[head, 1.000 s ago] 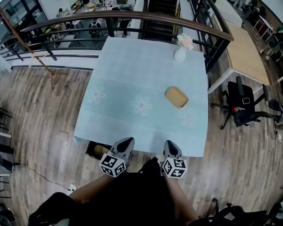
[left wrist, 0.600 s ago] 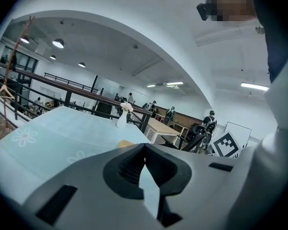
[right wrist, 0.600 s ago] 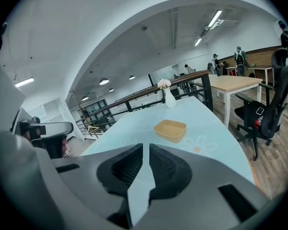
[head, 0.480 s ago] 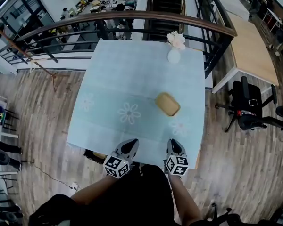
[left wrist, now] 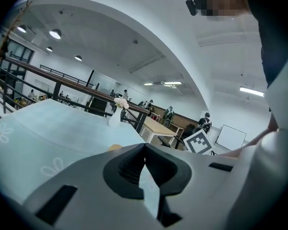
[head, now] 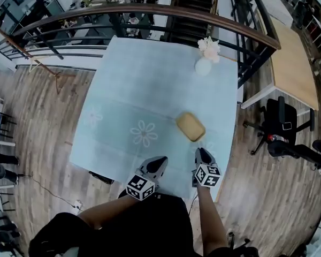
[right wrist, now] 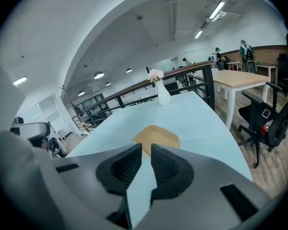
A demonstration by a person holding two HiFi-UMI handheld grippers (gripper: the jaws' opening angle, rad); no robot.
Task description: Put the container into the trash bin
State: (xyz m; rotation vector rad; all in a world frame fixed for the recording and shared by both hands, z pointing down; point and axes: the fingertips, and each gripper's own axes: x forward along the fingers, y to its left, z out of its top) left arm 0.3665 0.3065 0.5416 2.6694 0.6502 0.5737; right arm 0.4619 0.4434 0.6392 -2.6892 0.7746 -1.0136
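Observation:
A tan, shallow rectangular container [head: 190, 126] lies on the light blue tablecloth [head: 134, 90], right of centre; the right gripper view shows the container [right wrist: 158, 135] just beyond the jaws. My right gripper [head: 202, 153] hovers over the table's near edge, a short way in front of the container, its jaws a narrow gap apart and empty. My left gripper [head: 159, 162] is over the near edge further left, with its tips touching and nothing held. In the left gripper view only a tan sliver of the container [left wrist: 115, 147] peeks over the left gripper [left wrist: 144, 146].
A white vase with flowers [head: 204, 66] stands at the table's far right corner. A dark railing [head: 150, 12] runs behind the table. A wooden desk [head: 291, 63] and a black office chair [head: 281, 127] stand to the right. A dark object [head: 99, 176] sits on the floor under the near-left edge.
The table and container have come nearer in the head view. Both grippers have gone from in front of the table to over its near edge, the right one closing on the container.

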